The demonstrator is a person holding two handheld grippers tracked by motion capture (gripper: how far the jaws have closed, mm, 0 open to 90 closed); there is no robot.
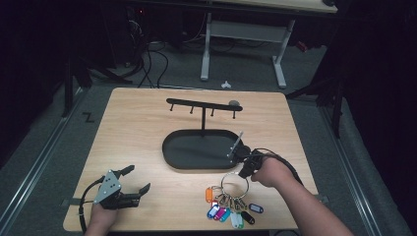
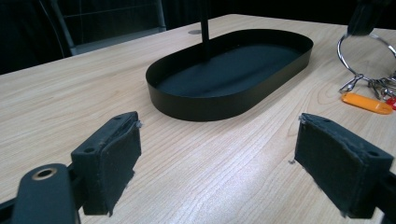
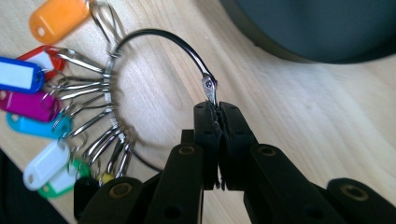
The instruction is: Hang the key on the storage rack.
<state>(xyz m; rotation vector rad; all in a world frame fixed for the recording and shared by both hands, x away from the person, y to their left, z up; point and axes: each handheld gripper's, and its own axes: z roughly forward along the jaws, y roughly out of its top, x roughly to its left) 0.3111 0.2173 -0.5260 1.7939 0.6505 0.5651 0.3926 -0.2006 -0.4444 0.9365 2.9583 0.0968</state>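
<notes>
though thin, round wire key ring (image 3: 154, 42)

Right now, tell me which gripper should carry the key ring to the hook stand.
Right. The right gripper is already shut on the key ring, beside the black tray under the hook stand. The left gripper sits open and empty near the table's front left corner, farther away.

The tray (image 1: 196, 152) sits at bench (image 1: 133, 128) centre, with the hook stand (image 1: 203, 105) rising from its 12 o'clock end. The key ring (image 1: 235, 183) lies at 5 o'clock from the tray, its tags (image 1: 231, 212) fanned toward 6 o'clock. The left tongs (image 1: 140, 181) rest at 7 o'clock, well apart from the tray; the right tongs (image 1: 244, 173) touch the ring's 1 o'clock edge.
</notes>
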